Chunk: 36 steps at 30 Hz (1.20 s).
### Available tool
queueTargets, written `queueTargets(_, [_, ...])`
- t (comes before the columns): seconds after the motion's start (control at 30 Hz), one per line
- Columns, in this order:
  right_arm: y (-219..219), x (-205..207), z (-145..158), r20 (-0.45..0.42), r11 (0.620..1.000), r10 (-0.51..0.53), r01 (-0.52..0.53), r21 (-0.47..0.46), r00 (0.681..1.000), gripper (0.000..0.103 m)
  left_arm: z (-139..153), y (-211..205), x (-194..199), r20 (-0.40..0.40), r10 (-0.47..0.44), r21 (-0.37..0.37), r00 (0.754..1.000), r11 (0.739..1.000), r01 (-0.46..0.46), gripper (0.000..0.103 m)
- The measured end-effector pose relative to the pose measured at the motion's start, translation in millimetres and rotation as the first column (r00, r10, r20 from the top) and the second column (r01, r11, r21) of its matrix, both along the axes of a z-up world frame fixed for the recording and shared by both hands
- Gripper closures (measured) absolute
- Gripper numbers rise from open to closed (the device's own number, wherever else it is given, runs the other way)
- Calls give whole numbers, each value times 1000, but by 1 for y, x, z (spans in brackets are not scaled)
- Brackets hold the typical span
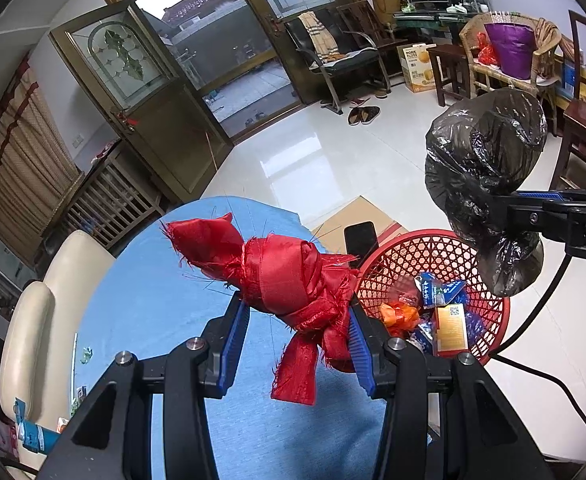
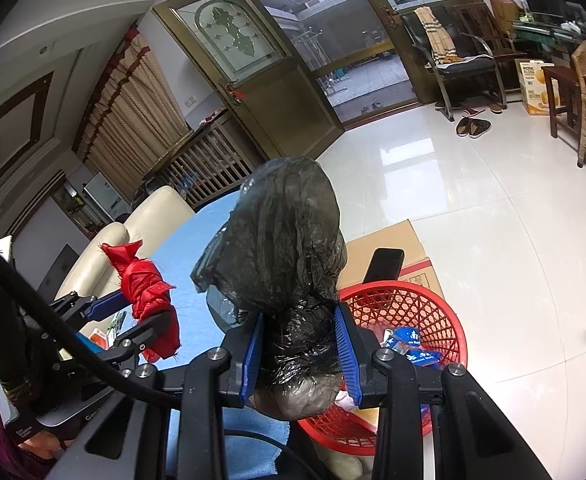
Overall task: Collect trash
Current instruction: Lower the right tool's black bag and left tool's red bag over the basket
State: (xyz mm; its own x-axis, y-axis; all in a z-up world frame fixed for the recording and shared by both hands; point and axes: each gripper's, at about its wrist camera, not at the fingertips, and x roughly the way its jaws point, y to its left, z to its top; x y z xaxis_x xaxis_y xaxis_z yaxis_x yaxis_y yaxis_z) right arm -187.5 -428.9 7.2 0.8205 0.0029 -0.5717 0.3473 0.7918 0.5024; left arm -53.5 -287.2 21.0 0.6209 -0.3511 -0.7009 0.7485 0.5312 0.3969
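**A:** Looking along the left wrist view first, what did you make of it?

**B:** The left gripper (image 1: 299, 322) was clamped on a knotted red cloth bundle (image 1: 277, 276), pads pressing its lower half, one loose tail hanging down between the fingers. It sat above the blue tablecloth (image 1: 153, 300). The red mesh basket (image 1: 433, 256) stood just to the right and lower, already holding blue wrappers (image 1: 441, 292) and an orange carton (image 1: 451, 326). The right gripper came in from the right edge, holding a black plastic bag (image 1: 483, 152) above the basket's far rim.

**A:** So how would you have handled the drop?

**B:** My judgement: carry the bundle fully over the basket opening before letting go, since that dangling tail could catch on the rim.

**A:** And the right wrist view?

**B:** The right gripper (image 2: 303, 350) was closed on the neck of the bag, the bulk ballooning above the fingers and a rounded lump bulging below. The basket lay right of and under it, beside a cardboard box (image 2: 389, 248) with a dark phone (image 2: 385, 264) propped behind.

**A:** Advice there?

**B:** Shift right until the lump hung over the mesh, then release; the bag looked light and might drift.
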Motion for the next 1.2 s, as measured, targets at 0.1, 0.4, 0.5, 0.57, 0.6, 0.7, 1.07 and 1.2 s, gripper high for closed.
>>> queueTargets(0.1, [-2,1,-4,-5,1000,-5,5,7,1000,66,-3,-2,-1,-6,-3,4,1000,1000,3,54])
queueTargets(0.4, [-1,2,-8,-17,1000,-16,17,20,1000,65,-7,-5,2,-18,-10,13,1000,1000,10,54])
queueTargets(0.5, [-1,2,-10,-22,1000,-17,18,21,1000,65,-9,-6,2,-21,-10,15,1000,1000,11,54])
queueTargets(0.57, [0,2,-11,-24,1000,-21,21,17,999,65,-11,-7,1,-25,-11,16,1000,1000,12,54])
queueTargets(0.6, [-2,1,-12,-26,1000,-22,22,17,999,65,-11,-7,1,-26,-13,17,1000,1000,14,54])
queueTargets(0.7, [-2,1,-12,-29,999,-27,27,19,999,65,-11,-8,2,-30,-18,18,999,1000,18,54])
queueTargets(1.07, [-3,4,-18,-52,999,-44,45,24,998,65,-17,-10,6,-49,-22,27,999,999,23,54])
queueTargets(1.2, [-3,5,-20,-59,998,-49,50,27,997,65,-19,-12,8,-55,-22,31,998,999,24,54])
